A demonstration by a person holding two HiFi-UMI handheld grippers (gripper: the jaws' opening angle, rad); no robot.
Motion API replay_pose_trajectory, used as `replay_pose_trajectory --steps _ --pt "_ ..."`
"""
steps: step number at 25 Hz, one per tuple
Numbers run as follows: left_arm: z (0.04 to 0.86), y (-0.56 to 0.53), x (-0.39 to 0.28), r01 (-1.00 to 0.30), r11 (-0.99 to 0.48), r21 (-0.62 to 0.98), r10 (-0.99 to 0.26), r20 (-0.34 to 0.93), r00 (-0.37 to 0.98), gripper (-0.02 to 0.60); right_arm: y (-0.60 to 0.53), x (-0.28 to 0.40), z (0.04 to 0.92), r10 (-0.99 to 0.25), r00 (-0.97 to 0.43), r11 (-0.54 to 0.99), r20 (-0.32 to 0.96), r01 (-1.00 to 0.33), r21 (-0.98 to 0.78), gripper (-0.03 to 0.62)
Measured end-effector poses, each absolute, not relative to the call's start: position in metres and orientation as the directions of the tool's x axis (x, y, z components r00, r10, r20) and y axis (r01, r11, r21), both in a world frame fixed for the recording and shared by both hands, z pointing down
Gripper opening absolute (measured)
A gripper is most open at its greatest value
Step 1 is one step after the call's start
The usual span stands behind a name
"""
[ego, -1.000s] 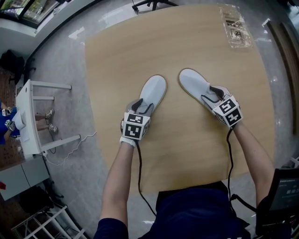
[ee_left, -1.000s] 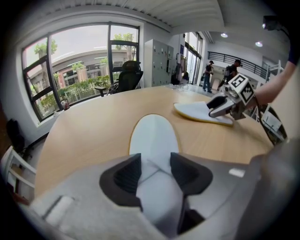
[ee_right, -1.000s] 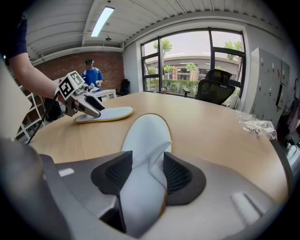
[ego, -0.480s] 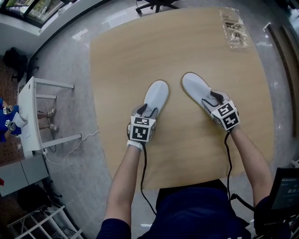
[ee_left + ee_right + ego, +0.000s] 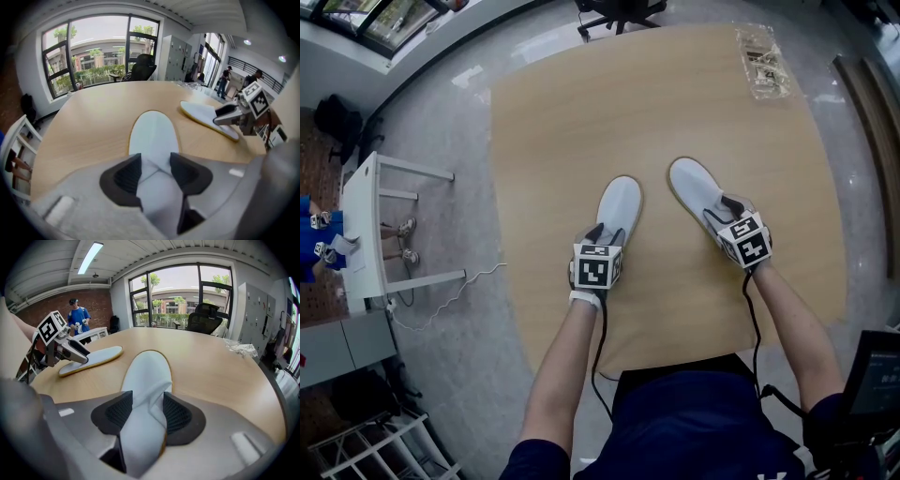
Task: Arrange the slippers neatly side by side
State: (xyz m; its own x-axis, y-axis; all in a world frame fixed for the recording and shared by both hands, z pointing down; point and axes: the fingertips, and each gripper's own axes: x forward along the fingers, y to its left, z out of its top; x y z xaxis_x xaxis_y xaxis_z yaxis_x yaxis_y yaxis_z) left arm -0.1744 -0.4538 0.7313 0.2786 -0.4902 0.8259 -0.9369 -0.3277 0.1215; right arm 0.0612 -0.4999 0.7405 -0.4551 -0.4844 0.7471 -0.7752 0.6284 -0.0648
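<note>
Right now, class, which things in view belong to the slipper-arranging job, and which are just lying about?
In the job: left slipper, gripped by the left gripper; right slipper, gripped by the right gripper; wooden table.
Lying about: clear plastic packet at the table's far corner; black office chair; white side table on the floor.

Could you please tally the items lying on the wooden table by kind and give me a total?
Slippers: 2, the left slipper and the right slipper
Clear plastic packet: 1
Total: 3
</note>
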Motion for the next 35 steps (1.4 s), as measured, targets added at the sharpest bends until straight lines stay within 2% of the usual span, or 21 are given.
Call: replay_pose_trajectory --steps 13,24,35 --pt "0.732 -0.422 -0.165 -0.968 -0.09 0.235 -0.503 0.828 0.247 0.187 -0.465 0.058 0.744 -0.507 -0.365 0.483 0.781 -0.871 -0.094 0.212" --pt "0.738 -0.398 -0.154 -0.944 -0.004 0.33 -0.508 0.812 0.286 0.164 -0.435 0.05 0.743 -0.511 -0.322 0.39 0.797 -0.913 -0.118 0.209" --pt "0.738 -0.395 -0.151 -0.908 0.141 0.394 -0.528 0.806 0.267 0.156 -0.422 0.042 0.743 -0.507 -0.325 0.215 0.798 -0.945 -0.248 0.192"
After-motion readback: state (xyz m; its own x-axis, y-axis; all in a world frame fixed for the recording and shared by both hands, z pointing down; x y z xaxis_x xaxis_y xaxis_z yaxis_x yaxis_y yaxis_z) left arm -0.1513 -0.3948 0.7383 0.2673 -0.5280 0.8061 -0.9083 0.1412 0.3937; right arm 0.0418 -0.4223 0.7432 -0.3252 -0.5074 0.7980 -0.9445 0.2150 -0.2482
